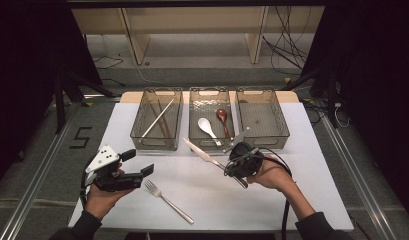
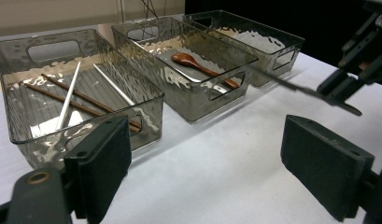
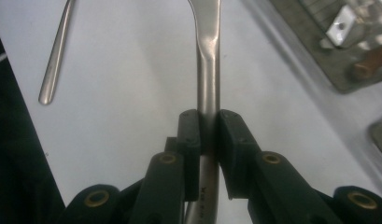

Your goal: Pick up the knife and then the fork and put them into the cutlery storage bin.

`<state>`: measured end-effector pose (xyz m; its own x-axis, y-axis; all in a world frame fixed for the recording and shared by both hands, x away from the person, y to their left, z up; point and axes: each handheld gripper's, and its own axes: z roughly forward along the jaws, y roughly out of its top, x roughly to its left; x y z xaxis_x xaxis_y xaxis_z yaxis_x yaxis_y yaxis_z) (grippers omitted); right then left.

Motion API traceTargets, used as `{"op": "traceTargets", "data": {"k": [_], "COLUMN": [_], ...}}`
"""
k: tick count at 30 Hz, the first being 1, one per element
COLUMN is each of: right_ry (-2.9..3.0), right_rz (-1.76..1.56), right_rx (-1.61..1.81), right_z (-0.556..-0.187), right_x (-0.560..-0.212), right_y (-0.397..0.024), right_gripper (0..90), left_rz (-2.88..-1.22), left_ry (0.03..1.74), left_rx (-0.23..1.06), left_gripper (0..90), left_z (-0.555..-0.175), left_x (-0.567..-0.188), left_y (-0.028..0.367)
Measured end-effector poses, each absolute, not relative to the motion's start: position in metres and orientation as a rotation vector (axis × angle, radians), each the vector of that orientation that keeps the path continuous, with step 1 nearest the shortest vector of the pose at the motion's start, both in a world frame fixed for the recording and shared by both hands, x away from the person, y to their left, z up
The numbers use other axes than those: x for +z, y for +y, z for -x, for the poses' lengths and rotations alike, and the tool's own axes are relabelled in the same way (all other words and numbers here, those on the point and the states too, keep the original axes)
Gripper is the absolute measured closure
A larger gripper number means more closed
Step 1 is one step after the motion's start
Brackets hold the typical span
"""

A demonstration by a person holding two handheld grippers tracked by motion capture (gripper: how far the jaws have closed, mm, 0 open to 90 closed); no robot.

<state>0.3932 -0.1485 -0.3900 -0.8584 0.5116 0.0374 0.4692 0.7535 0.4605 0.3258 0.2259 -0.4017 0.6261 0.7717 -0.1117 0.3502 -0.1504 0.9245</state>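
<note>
White tabletop, 3 clear bins at top centre; knife [image 1: 204, 154], blade tip cut off in the right gripper view, clamped in right gripper [image 3: 208, 133] mid-frame; left gripper [image 1: 137, 167] wide open, empty, lower left.

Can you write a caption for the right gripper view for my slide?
The right gripper jaws clamp a table knife by its handle above the white table.
</note>
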Motion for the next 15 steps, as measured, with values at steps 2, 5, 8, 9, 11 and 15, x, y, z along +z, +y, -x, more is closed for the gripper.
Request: {"op": "traceTargets", "data": {"k": [2,5,8,9,11,15], "right_ry": [2.824,2.77,2.72,2.694,2.662,2.591], "right_rz": [-0.834,-0.888,-0.958,-0.98,-1.03,-1.128], "right_rx": [0.753,0.803,0.858,0.869,0.896,0.942], "right_z": [-0.397,-0.404,-0.413,-0.416,-0.422,-0.439], "right_x": [-0.386,-0.381,-0.377,-0.375,-0.373,-0.37], "right_y": [-0.155,-0.164,-0.177,-0.182,-0.191,-0.208], "right_gripper": [80.1,80.1,80.1,80.1,80.1,80.2], "left_rz": [-1.748,-1.749,-1.75,-1.752,-1.753,-1.751], "left_ry": [0.917,0.918,0.919,0.919,0.92,0.923], "left_rx": [0.477,0.478,0.478,0.479,0.48,0.479], "left_gripper": [15.9,15.9,15.9,15.9,15.9,15.9], "left_z": [-0.326,-0.326,-0.326,-0.326,-0.326,-0.327], "left_x": [-0.402,-0.402,-0.402,-0.402,-0.402,-0.402], "left_y": [0.226,0.226,0.226,0.226,0.226,0.226]}}
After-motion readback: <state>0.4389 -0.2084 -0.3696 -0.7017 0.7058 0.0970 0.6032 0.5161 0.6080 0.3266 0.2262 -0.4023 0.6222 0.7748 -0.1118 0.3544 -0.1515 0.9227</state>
